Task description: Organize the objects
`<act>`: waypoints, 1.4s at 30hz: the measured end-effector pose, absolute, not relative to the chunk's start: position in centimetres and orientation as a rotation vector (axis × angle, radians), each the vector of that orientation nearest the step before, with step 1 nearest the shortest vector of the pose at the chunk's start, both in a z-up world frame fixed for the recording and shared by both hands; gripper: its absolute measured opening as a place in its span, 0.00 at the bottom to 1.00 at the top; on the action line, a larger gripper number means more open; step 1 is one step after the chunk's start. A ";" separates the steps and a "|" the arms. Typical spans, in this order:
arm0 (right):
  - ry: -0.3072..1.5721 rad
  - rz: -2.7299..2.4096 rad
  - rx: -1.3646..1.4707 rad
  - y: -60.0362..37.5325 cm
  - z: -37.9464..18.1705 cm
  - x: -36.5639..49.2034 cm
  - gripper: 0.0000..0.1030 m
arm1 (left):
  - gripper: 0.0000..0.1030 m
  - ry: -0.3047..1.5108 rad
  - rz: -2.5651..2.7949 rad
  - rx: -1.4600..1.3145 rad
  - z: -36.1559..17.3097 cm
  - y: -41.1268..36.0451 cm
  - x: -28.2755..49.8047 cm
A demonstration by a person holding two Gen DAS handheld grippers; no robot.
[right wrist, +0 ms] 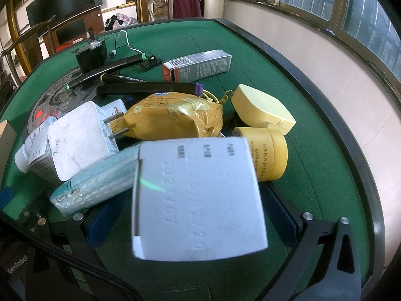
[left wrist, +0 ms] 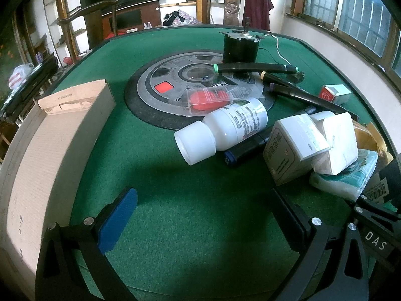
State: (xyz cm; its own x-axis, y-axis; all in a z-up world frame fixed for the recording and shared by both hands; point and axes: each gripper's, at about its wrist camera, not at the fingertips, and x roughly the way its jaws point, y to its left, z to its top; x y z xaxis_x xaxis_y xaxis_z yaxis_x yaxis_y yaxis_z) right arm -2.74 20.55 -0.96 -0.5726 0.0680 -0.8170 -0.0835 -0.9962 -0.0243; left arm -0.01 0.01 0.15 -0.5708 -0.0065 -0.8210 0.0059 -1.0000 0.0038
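A grey box (right wrist: pixel 200 195) sits between my right gripper's (right wrist: pixel 195 220) wide-open fingers, not squeezed. It looks light and easy to crush, so I'd pinch its flat sides softly.

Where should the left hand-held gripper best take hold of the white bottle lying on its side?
Probably across the bottle's wide labelled body, coming down from above with a finger on each long side. It lies tipped with its cap toward the camera; the body's upper flank looks free, while a dark blue item crowds the near one.
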 end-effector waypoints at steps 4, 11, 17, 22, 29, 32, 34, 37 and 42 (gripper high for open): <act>0.010 2.727 -1.468 20.7 -1.0 -2.9 1.00 | 0.99 0.012 -2.751 1.440 0.0 0.4 0.7; -0.018 2.723 -1.515 20.4 -1.1 -2.6 1.00 | 0.99 0.004 -2.769 1.447 0.1 0.1 1.6; 0.001 2.709 -1.494 20.4 -1.2 -2.4 1.00 | 0.98 -0.013 -2.763 1.501 0.2 0.3 1.6; 0.068 2.734 -1.477 21.2 -0.7 -1.7 1.00 | 0.97 0.060 -2.966 1.448 3.3 -0.7 5.3; 0.223 2.984 -1.021 23.2 4.9 3.3 1.00 | 0.97 0.091 -3.118 1.137 7.9 -5.6 10.7; 0.108 3.095 -0.579 22.6 8.6 7.2 1.00 | 0.98 0.124 -3.155 1.022 8.6 -7.6 11.5; 0.092 3.191 -0.471 22.0 9.8 7.4 1.00 | 0.98 0.123 -3.162 1.066 8.1 -8.0 10.8; 0.083 3.199 -0.768 21.4 10.0 3.3 1.00 | 0.98 0.115 -3.122 1.168 7.2 -7.5 10.2; 0.162 3.061 -0.638 23.6 9.9 2.6 1.00 | 0.98 0.099 -3.124 1.258 7.3 -6.3 10.5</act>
